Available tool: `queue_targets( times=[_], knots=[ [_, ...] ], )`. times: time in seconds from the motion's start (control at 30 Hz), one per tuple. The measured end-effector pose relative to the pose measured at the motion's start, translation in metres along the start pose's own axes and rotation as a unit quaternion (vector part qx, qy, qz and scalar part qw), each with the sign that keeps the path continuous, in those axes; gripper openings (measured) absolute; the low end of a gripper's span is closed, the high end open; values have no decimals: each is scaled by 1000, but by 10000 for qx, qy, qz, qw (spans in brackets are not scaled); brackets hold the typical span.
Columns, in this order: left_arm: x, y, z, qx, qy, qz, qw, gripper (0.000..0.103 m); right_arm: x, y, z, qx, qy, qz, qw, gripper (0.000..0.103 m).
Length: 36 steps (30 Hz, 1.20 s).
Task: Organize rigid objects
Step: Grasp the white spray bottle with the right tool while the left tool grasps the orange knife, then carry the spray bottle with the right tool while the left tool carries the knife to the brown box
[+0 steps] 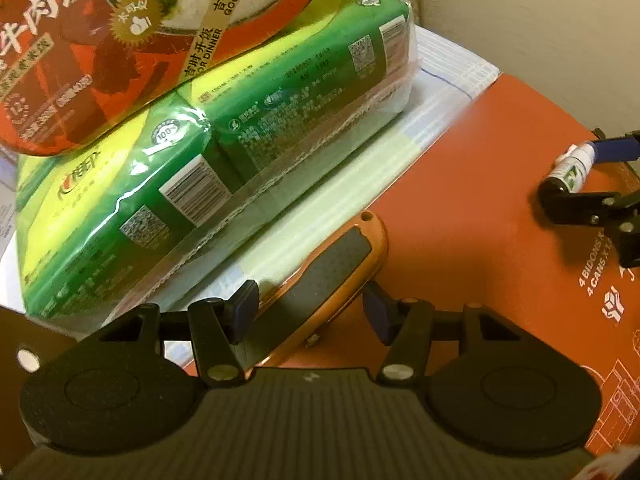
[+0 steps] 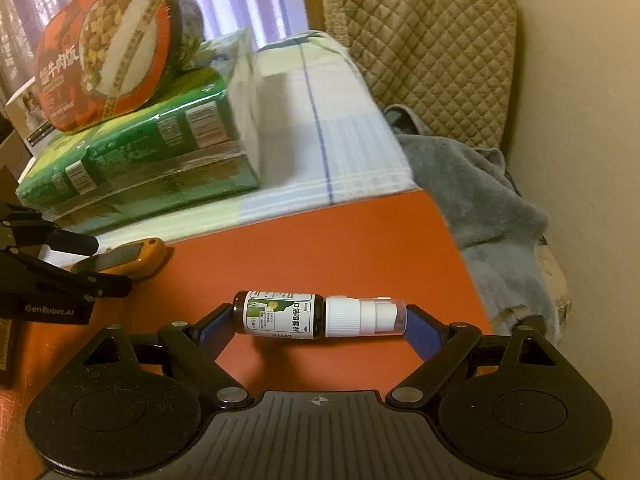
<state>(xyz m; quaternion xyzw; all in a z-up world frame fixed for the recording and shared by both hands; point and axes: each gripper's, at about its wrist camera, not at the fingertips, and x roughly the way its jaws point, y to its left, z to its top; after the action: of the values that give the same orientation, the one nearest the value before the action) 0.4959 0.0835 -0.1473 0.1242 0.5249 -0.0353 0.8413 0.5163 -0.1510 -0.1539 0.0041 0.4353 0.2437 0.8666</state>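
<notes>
Right gripper (image 2: 319,320): jaws pinch the spray bottle (image 2: 316,316) end to end, one pad on its dark base, the other on its clear cap; the bottle lies level above the orange box (image 2: 360,240).

Left gripper (image 1: 306,312): jaws spread and opening, pads apart from the orange utility knife (image 1: 320,276) between them. The knife lies on the orange box, beside the white striped box (image 1: 440,80). On that box sits a green tissue pack (image 1: 240,152), with a red meal bowl (image 1: 100,40) on top.
</notes>
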Motion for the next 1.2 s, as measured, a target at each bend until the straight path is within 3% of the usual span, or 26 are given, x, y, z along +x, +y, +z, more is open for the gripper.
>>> queue_targets(
  times=[0.17, 0.43, 0.67, 0.77, 0.9, 1.2],
  knots=[
    [-2, 10, -5, 43, 29, -324, 9995, 53, -8, -2, -10, 98, 54, -4, 9999, 86],
    [-11, -8, -11, 63, 147, -290, 9995, 47, -18, 5, -25, 75, 86, 86, 9999, 86],
    [-5, 2, -9, -648, 202, -409, 9969, 47, -24, 9, -29, 50, 39, 89, 9999, 86],
    [-5, -3, -7, -503, 135, -382, 9979, 46, -25, 9, -30, 36, 6, 50, 10000, 86],
    [-8, -6, -7, -459, 160, -261, 9985, 31, -32, 9, -29, 67, -90, 53, 9999, 86],
    [-19, -34, -21, -622, 258, -143, 9976, 30, -46, 15, -31, -49, -200, 225, 9995, 86]
  ],
)
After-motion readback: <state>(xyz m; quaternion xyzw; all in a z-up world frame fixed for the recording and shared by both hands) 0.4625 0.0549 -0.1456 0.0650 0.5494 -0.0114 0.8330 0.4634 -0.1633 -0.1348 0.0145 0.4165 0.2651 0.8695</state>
